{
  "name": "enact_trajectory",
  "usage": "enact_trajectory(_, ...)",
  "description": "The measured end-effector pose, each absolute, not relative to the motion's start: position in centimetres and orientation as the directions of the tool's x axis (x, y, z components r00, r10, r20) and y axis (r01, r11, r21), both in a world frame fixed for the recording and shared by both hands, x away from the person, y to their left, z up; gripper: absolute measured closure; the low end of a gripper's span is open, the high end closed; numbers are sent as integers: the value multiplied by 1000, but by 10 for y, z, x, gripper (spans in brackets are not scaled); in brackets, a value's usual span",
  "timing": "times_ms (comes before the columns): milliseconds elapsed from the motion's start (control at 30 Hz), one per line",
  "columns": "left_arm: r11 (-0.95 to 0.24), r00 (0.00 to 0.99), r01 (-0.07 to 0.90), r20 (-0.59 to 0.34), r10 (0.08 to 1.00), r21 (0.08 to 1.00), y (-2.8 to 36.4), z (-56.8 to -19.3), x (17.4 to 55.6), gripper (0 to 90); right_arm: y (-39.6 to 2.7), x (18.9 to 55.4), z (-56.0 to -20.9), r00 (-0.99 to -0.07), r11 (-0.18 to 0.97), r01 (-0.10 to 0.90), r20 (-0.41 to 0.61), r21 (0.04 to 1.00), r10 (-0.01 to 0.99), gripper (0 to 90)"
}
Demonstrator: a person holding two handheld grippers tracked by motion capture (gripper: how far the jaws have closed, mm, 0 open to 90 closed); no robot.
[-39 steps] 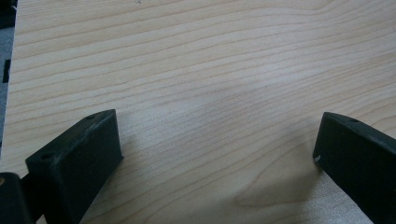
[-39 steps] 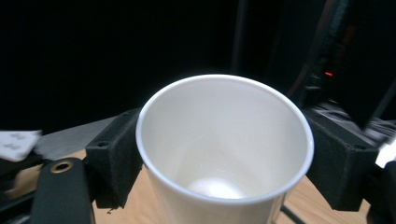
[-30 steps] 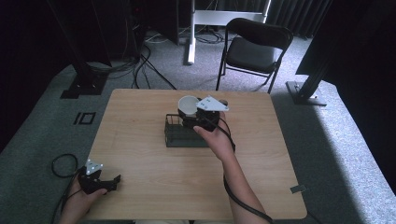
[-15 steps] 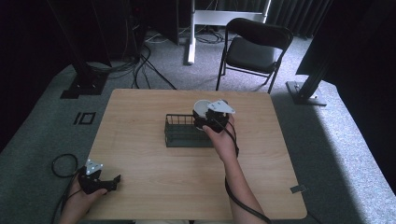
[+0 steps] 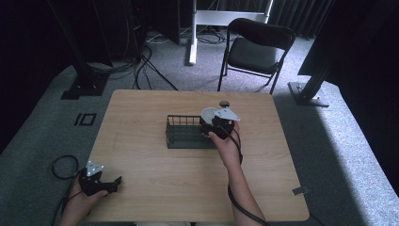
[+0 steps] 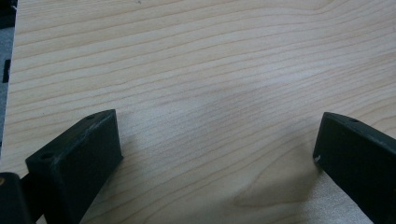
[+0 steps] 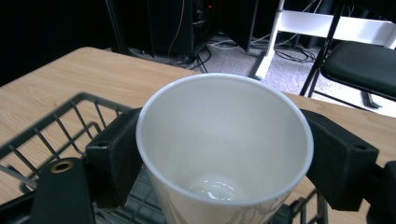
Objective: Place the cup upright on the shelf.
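A: Which step is this?

B: A carry, I'd judge. The right claw (image 7: 224, 154) has its jaws pressed against both sides of a white paper cup (image 7: 224, 144), holding it upright and empty over the right end of the black wire basket (image 5: 186, 136) in the middle of the counter (image 5: 155, 183).

A: Is the cup in the basket or clear of it?

B: It sits above the basket's right rim; whether its base touches the wire I cannot tell.

A: And the other hand?

B: The left claw (image 6: 217, 154) rests low at the near left corner of the counter, jaws spread wide with nothing between them.

A: Next move?

B: Probably keeping the cup level, then choosing a bare spot before loosening the grip.
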State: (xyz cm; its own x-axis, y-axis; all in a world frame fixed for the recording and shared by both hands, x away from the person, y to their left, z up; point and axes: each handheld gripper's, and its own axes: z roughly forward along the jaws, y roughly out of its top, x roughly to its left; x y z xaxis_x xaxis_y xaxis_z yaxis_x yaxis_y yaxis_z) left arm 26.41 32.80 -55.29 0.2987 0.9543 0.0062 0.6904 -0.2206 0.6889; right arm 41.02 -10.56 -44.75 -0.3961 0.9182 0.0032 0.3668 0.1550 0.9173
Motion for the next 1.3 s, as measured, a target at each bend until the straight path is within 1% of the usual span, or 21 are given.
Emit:
enact_trajectory(233,-220,298,690,6,955,689,328,-553,264,13,-108,409,-458,-394,161,387,4,908,919,198)
enact_trajectory(700,-219,298,690,6,955,690,328,-553,264,12,-109,409,-463,-385,167,354,-19,920,923,195)
enact_trajectory(767,-221,299,691,6,954,689,328,-553,264,12,-109,409,-463,-394,171,357,-18,918,919,172)
enact_trajectory(800,-220,298,690,6,955,689,328,-553,264,12,-109,408,-463,-404,162,354,-5,921,915,115)
enact_trajectory(1000,-220,298,690,6,955,689,328,-553,264,13,-112,405,-450,-397,109,328,33,938,917,115)
enact_trajectory(1100,-220,298,690,6,954,689,328,-553,264,12,-114,403,-447,-405,114,324,28,939,914,115)
enact_trajectory(1133,-220,298,690,6,955,689,328,-553,264,13,-115,402,-444,-421,122,321,26,939,907,115)
enact_trajectory(1300,-221,298,690,7,954,689,328,-553,264,12,-119,398,-441,-427,133,319,17,938,904,115)
